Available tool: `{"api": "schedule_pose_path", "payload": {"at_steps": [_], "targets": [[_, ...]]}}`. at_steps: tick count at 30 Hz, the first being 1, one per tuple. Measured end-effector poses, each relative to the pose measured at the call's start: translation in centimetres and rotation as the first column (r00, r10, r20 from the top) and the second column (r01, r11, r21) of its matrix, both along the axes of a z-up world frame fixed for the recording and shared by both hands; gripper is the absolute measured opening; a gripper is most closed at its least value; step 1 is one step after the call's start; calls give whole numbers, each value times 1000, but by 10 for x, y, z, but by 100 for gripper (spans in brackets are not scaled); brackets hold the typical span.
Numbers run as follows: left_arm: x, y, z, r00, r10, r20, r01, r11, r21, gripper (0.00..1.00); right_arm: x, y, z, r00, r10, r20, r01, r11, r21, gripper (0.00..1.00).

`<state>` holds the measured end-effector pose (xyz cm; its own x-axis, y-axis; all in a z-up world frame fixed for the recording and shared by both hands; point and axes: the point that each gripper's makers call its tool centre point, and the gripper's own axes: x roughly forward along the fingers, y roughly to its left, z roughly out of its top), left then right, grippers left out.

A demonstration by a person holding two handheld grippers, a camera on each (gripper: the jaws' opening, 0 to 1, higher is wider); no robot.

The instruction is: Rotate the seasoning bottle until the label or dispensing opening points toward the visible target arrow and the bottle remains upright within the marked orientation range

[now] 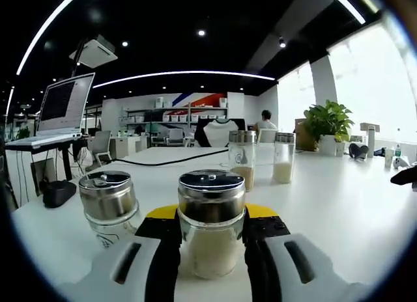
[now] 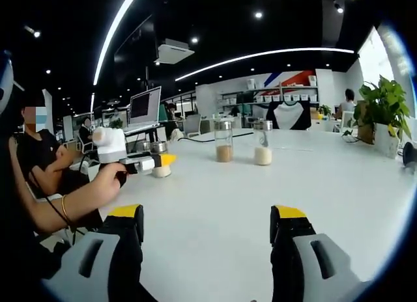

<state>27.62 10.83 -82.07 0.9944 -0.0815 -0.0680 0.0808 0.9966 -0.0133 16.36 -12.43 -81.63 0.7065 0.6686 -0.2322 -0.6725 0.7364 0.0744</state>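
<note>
A glass seasoning bottle (image 1: 210, 230) with a shiny metal lid and pale powder inside stands upright on the white table (image 1: 326, 204). My left gripper (image 1: 212, 213) is shut on it, one black pad against each side. In the right gripper view, a person's hand holds that left gripper (image 2: 155, 163) at the left, with the bottle (image 2: 161, 172) between its yellow tips. My right gripper (image 2: 207, 217) hangs open above bare table, holding nothing.
A second metal-lidded bottle (image 1: 109, 203) stands just left of the held one. Two taller bottles (image 1: 242, 159) (image 1: 284, 157) stand farther back. A laptop on a stand (image 1: 62, 110) is at the left. A potted plant (image 1: 329, 123) is at the right, and a black cable (image 1: 172, 160) crosses the far table.
</note>
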Motion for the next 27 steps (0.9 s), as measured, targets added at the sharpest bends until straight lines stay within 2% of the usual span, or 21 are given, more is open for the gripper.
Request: {"api": "schedule_pose_path", "payload": {"at_steps": [1, 5, 8, 9, 11, 12, 16, 20, 21, 23, 24, 25, 27], "targets": [[0, -5, -2, 999, -39, -14, 39, 999, 6, 37, 0, 0, -1, 1000, 2, -1, -2, 1000, -3, 80], [0, -8, 0, 998, -65, -7, 65, 998, 10, 37, 0, 4, -1, 1000, 16, -1, -16, 1000, -2, 80], [-1, -13, 1, 994, -111, -9, 112, 994, 6, 37, 1, 6, 0, 1000, 25, 4, -25, 1000, -4, 79], [-2, -19, -2, 986, -163, -36, 164, 986, 30, 37, 1, 7, 1, 1000, 28, 4, -28, 1000, -2, 79], [-2, -17, 0, 988, -148, -33, 149, 989, 21, 37, 1, 9, 2, 999, 34, 7, -34, 999, -1, 78], [-4, -23, 1, 982, -187, -34, 188, 981, 51, 37, 1, 11, 3, 999, 39, 11, -39, 999, -3, 78], [-8, -29, 5, 974, -227, -18, 228, 974, 22, 37, 2, 16, 5, 998, 52, 18, -52, 999, -8, 77], [-13, -39, 8, 955, -296, -3, 296, 955, -4, 37, 2, 20, 5, 998, 62, 19, -62, 998, -9, 77], [-15, -45, 9, 942, -335, 0, 335, 942, 0, 37, 2, 22, 5, 998, 65, 20, -65, 998, -10, 77], [-18, -48, 10, 936, -353, -1, 353, 936, -5, 37, 1, 23, 6, 997, 69, 21, -69, 998, -10, 77], [-20, -51, 9, 927, -376, -16, 376, 927, 16, 37, 1, 24, 7, 997, 72, 25, -72, 997, -8, 77], [-21, -52, 10, 928, -373, -14, 373, 927, 24, 37, 1, 25, 8, 997, 75, 30, -75, 997, -6, 77], [-25, -57, 12, 916, -401, -7, 401, 916, 25, 37, 0, 26, 10, 996, 79, 36, -79, 997, 1, 77]]}}
